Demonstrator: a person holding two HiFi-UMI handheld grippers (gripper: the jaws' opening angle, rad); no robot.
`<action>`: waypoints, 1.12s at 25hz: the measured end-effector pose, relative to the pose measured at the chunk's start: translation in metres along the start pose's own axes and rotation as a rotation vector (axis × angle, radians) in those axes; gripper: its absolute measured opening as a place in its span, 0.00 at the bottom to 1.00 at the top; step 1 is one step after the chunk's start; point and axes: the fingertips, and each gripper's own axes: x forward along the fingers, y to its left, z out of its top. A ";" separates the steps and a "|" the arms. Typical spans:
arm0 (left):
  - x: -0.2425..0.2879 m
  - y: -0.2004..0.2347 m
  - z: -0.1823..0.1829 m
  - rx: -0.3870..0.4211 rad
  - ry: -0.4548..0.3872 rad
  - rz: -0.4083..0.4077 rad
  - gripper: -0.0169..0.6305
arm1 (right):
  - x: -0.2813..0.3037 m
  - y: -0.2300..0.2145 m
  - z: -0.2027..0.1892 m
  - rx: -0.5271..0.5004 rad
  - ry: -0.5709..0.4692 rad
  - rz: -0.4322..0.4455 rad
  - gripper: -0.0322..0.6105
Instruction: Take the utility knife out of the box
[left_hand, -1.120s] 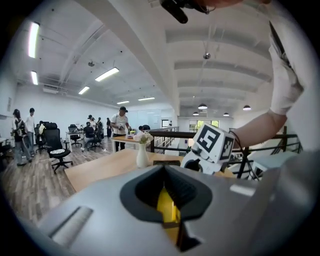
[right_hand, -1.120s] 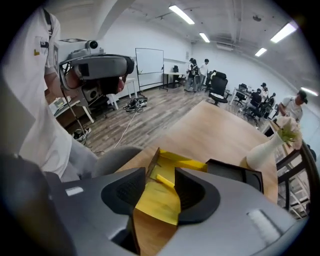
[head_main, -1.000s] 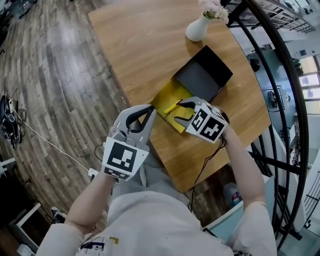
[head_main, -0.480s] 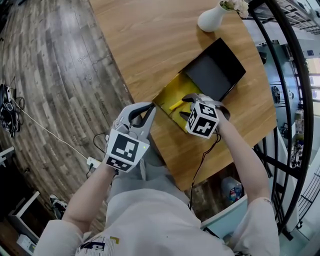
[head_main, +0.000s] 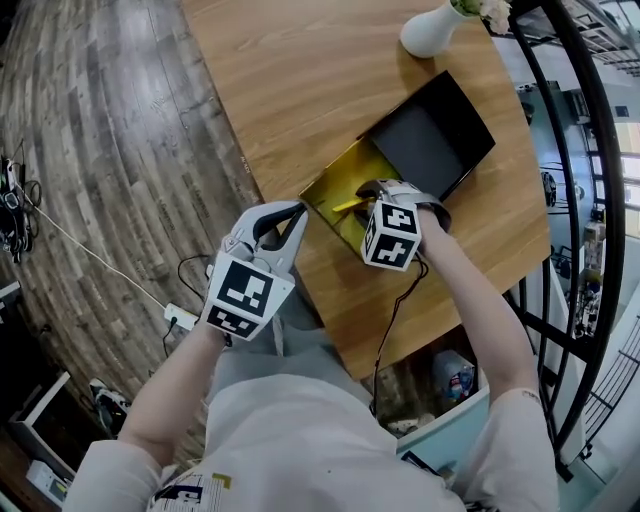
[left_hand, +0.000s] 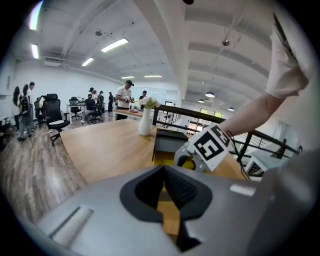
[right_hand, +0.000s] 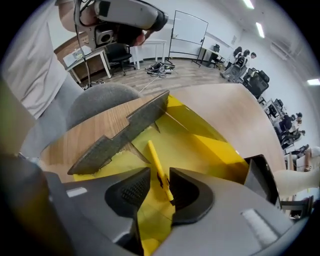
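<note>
Right gripper view, utility knife (right_hand: 154, 156) lengthwise between closing right tongs (right_hand: 160, 175), left tongs (left_hand: 164, 169) closed.

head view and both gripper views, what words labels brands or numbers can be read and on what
No text can be read.
left-hand cube and right-hand cube: black and white square markers, no letters
shirt print: cut off at the frame's edge, unreadable
box, vase: no label shows
</note>
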 end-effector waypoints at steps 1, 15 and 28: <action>-0.001 0.001 -0.002 -0.011 0.002 0.004 0.03 | 0.001 0.003 0.000 0.001 0.001 0.015 0.21; -0.037 0.018 0.047 0.051 -0.065 0.070 0.03 | -0.052 0.012 0.011 0.206 -0.116 -0.061 0.13; -0.080 -0.019 0.123 0.176 -0.162 0.056 0.03 | -0.200 -0.018 0.042 0.467 -0.376 -0.322 0.13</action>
